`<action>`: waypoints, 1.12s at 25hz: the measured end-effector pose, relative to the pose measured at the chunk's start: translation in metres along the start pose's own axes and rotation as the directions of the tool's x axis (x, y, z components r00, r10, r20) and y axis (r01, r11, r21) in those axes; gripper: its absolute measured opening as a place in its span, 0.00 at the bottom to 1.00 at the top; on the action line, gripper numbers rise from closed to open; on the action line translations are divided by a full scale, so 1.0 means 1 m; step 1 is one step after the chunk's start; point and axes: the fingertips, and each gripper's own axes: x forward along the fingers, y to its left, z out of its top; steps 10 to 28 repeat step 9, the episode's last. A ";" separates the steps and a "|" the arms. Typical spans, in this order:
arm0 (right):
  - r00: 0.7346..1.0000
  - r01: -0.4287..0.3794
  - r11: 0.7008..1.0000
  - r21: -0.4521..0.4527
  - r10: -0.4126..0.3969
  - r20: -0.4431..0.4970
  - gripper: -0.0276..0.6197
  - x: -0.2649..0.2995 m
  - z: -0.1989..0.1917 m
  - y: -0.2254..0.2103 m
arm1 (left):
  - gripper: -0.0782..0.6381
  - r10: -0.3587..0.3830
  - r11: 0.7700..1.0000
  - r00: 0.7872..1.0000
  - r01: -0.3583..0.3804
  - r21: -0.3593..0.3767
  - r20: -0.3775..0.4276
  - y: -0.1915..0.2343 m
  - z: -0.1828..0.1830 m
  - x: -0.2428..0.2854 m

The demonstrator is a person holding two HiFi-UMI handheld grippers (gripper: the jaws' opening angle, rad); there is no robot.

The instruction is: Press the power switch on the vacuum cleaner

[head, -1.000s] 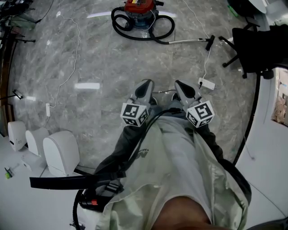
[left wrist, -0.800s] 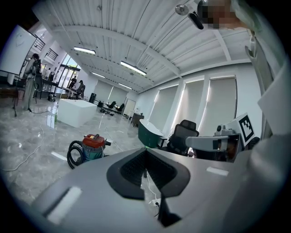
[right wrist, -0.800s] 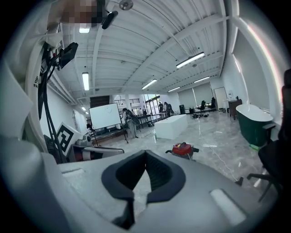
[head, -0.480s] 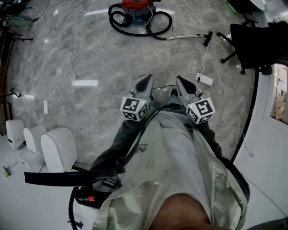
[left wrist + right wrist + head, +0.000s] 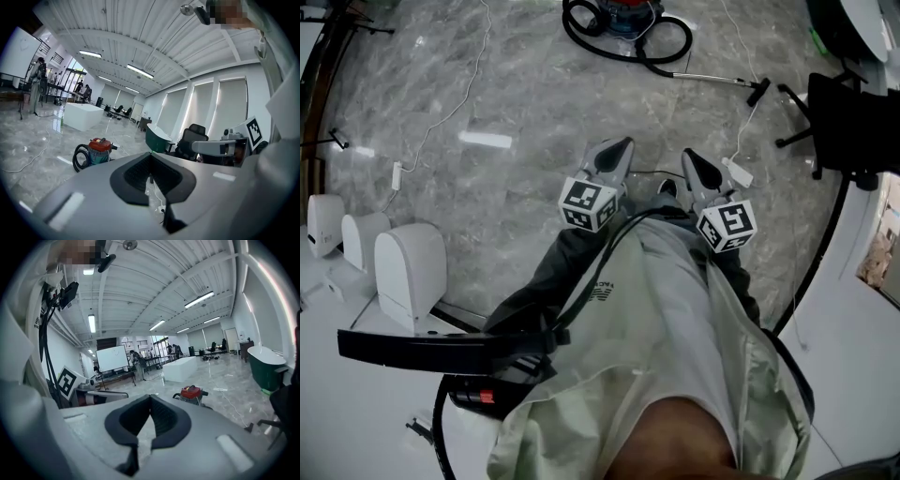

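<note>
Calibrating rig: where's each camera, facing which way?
Head view: on the head, steeply down at the floor; torso, left tool and right tool show.
Left gripper view: on the left tool, forward over its shut jaws to the vacuum; right tool at right.
Right gripper view: on the right tool, forward over shut jaws; left tool at left.
Shared: vacuum in all three.

Canister vacuum cleaner [image 5: 626, 11]: red lid on a blue-green drum. Stands upright on the grey marble floor [image 5: 534, 103], at the top edge of the head view and partly cropped there. Shows whole, small and far off, in both gripper views. 1 black hose [image 5: 581, 23] coiled in loops on the floor around the drum's base. 1 straight metal wand [image 5: 712, 79] lying flat, running off to the right and ending in a black nozzle [image 5: 759, 91]. Power switch too small to make out.
</note>
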 end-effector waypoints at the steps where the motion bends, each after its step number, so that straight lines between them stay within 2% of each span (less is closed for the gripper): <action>1: 1.000 -0.006 1.000 -0.002 0.006 -0.002 0.05 0.000 -0.001 0.001 | 0.11 0.005 1.000 1.000 -0.005 -0.001 0.002 0.000 -0.001 -0.002; 9: 0.999 -0.025 1.000 0.007 0.026 -0.039 0.05 -0.017 -0.017 0.011 | 0.11 0.009 0.999 0.999 -0.010 -0.036 -0.034 -0.017 -0.021 -0.009; 28: 0.999 -0.025 1.000 0.007 0.026 -0.039 0.05 -0.017 -0.017 0.011 | 0.11 0.009 0.999 0.999 -0.010 -0.036 -0.034 -0.017 -0.021 -0.009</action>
